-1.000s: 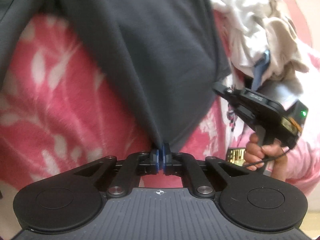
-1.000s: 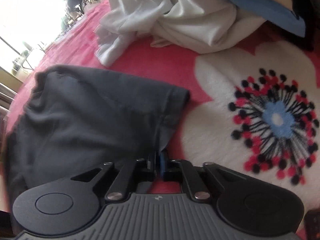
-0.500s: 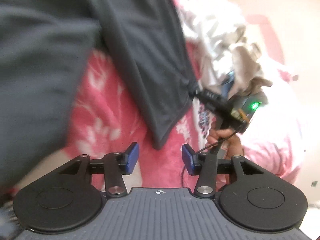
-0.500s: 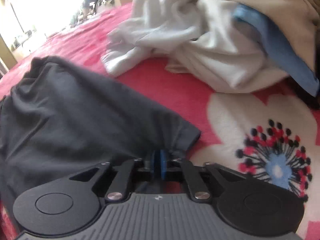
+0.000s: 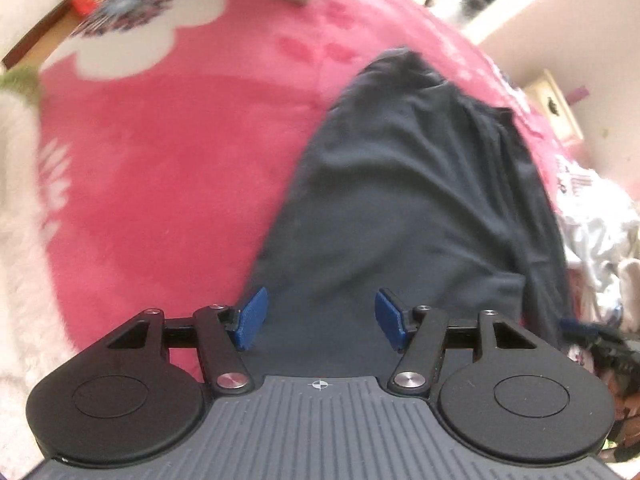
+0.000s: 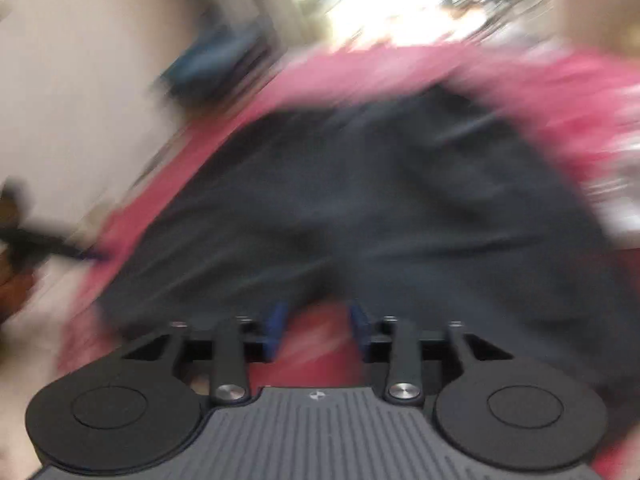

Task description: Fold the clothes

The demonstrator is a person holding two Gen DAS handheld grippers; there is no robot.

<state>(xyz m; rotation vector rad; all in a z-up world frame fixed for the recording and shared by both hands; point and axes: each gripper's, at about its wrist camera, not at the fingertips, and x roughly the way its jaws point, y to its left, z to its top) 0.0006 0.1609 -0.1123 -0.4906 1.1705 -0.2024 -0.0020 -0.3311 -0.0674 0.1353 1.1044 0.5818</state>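
A dark grey garment [image 5: 404, 200] lies spread on the pink flowered blanket [image 5: 168, 168], stretching from just under my left gripper [image 5: 320, 320] toward the far right. That gripper is open above the garment's near end, with nothing between its blue pads [image 5: 252, 316]. In the blurred right wrist view the same dark grey garment [image 6: 360, 200] fills the middle, and my right gripper [image 6: 318, 332] is open at its near edge, over bare pink blanket [image 6: 316, 356]. Neither gripper holds cloth.
A pile of white clothes [image 5: 600, 236] lies at the right of the garment. White fluffy fabric [image 5: 16, 208] borders the blanket on the left. A wooden edge [image 5: 48, 24] and furniture stand beyond the blanket. The other hand-held gripper [image 6: 36, 240] shows dimly at left.
Both grippers have let go of the dark garment and opened. The garment, held up a second ago, now lies flat on the blanket. Both cameras have swung to new angles.
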